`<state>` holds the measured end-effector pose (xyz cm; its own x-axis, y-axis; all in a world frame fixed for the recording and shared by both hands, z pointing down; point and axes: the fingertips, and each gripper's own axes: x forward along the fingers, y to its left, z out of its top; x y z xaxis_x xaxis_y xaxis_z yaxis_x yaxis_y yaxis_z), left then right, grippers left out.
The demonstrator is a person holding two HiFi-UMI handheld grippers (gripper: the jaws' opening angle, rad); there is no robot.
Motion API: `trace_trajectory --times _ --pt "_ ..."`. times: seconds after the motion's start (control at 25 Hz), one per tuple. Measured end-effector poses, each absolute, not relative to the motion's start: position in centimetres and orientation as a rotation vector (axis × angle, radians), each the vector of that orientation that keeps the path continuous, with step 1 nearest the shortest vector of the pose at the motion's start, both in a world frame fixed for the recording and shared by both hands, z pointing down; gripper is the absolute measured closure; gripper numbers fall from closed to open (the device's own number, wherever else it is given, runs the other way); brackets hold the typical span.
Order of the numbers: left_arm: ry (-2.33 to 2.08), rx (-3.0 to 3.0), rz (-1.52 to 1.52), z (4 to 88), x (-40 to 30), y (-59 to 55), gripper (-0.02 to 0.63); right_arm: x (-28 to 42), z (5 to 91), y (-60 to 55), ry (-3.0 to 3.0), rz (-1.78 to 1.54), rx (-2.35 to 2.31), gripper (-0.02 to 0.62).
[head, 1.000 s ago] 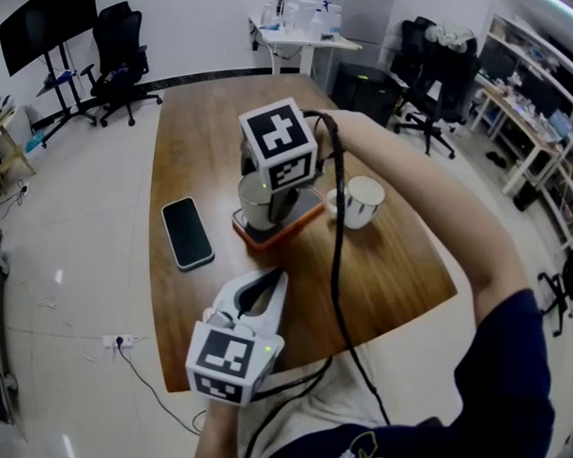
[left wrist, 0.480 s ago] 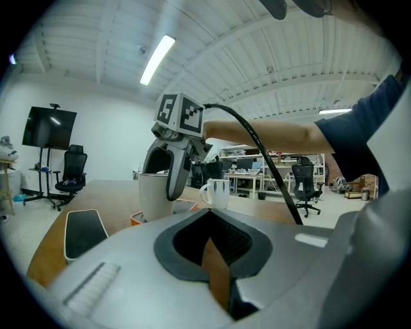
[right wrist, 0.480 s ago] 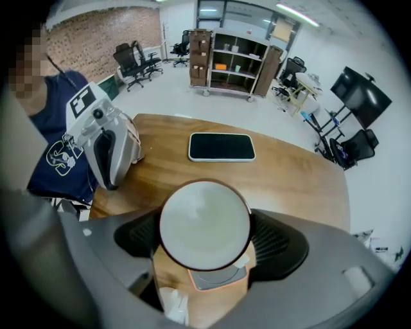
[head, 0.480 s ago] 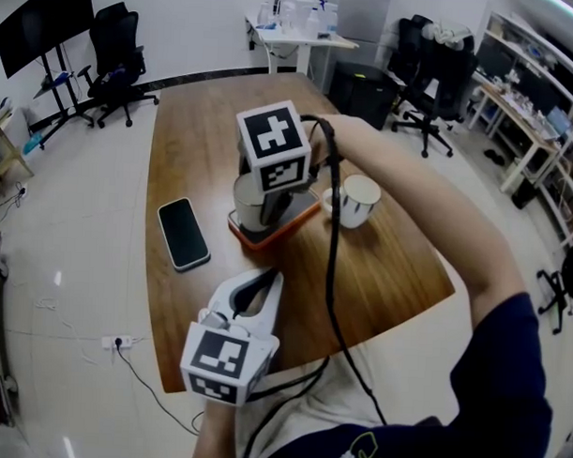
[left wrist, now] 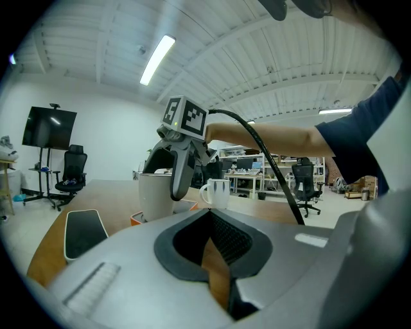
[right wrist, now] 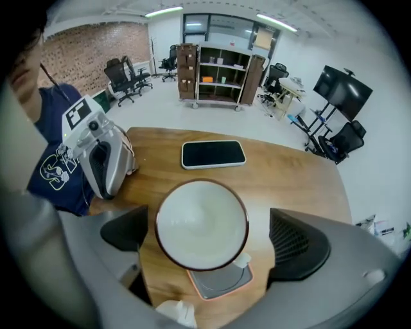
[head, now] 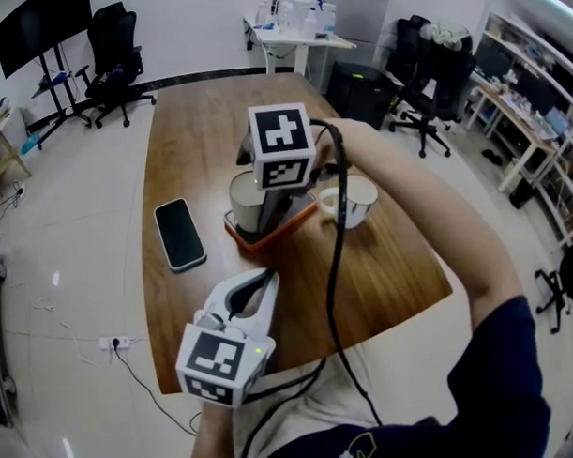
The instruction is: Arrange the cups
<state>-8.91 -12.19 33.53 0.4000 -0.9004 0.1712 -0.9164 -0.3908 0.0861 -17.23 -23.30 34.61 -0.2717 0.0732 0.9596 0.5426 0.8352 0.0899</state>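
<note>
Right gripper (right wrist: 212, 234) jaws have just been opened around the cup (right wrist: 201, 223), set on the orange coaster (right wrist: 218, 283), apparently untouched. Left gripper (head: 261, 281) is shut, empty. Rim could be clipped on withdrawal, cup tipped.

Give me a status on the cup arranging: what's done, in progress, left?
Done: one cup stands on the orange-rimmed coaster. In hand: the right gripper sits over it, its jaws just opened wide and clear of its sides, so it looks released. Left: the handled cup stands on the table beside the coaster, untouched; the left gripper is shut and empty.
</note>
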Motion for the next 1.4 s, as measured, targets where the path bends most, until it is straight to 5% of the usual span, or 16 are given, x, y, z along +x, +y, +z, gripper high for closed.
trace_trajectory --times 0.36,0.68,0.92,1.0,1.4 --pt "-1.629 2.489 0.146 33.4 -8.8 -12.2 0.603 -15.9 29.4 -22.1 -2.02 -0.708 -0.385 0.015" --pt "-1.63 2.486 0.141 33.4 -8.9 -12.2 0.604 -7.8 25.3 -16.1 -2.382 -0.946 -0.129 0.025" --pt "-1.62 2.495 0.171 33.7 -8.8 -12.0 0.603 -1.7 27.1 -14.1 -2.962 -0.575 0.184 0.29" --pt "-1.616 2.521 0.191 33.8 -8.8 -12.2 0.604 0.3 27.9 -14.6 -3.059 -0.353 0.26 0.432" --pt "-1.63 2.488 0.148 33.7 -9.0 -12.2 0.603 1.8 31.4 -16.3 -3.084 0.033 0.28 0.592"
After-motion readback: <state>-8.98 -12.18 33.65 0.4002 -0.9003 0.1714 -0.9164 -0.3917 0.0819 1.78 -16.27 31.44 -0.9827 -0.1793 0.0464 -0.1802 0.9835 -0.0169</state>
